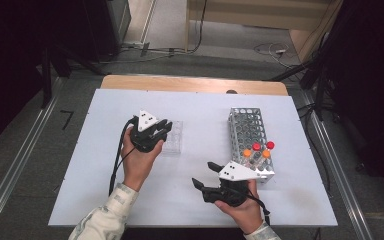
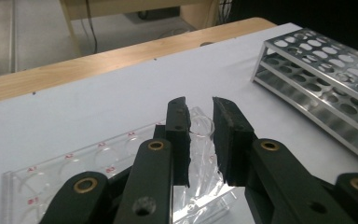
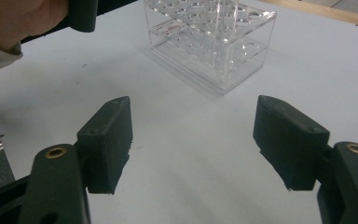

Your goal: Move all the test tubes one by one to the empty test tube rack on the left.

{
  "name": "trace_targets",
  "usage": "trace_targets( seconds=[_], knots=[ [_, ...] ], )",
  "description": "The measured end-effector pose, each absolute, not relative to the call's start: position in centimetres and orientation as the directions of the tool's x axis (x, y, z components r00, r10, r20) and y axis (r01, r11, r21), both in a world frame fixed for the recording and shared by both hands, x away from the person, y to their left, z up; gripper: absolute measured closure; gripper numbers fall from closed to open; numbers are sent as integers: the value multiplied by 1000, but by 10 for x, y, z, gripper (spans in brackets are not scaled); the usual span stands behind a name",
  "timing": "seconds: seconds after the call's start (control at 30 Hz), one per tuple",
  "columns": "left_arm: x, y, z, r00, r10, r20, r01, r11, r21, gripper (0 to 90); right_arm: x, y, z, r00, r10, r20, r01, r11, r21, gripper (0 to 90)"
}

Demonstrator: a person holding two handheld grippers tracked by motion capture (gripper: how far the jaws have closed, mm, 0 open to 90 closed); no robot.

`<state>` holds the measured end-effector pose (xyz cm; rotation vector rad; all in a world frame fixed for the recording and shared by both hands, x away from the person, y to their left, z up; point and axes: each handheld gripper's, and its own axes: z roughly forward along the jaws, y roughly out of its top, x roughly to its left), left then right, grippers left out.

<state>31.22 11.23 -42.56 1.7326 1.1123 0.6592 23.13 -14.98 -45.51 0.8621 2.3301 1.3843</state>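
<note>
My left tongs (image 1: 164,131) are clamped on a clear glass tube (image 2: 200,128). The tube stands between the two black jaws, right over the clear plastic rack with round holes (image 2: 51,170) that sits under these tongs on the white tabletop (image 1: 200,110). My right tongs (image 1: 203,175) are wide apart with nothing in them. They hang low over the bare tabletop, and the clear rack is ahead of them. Just beside my right tongs is a shiny metal rack (image 1: 247,127) with red and orange capped tubes (image 1: 263,149).
</note>
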Motion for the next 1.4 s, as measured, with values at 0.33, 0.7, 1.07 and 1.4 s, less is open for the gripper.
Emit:
trace_targets(
  seconds=[0.33, 0.7, 1.07, 1.4],
  knots=[
    [314, 111, -437, 437, 898, -58, 423, -148, 894, 765, 231, -150, -456, -776, 629, 50, 346, 357, 868, 266],
    [307, 117, -430, 446, 889, -108, 406, -94, 909, 652, 231, -154, -454, -771, 635, 55, 347, 345, 872, 263],
    [292, 131, -420, 476, 855, -207, 423, -16, 906, 438, 225, -178, -447, -749, 660, 64, 349, 310, 884, 261],
    [284, 141, -420, 463, 858, -223, 431, 2, 902, 354, 213, -216, -440, -710, 702, 63, 345, 268, 899, 261]
  ],
)
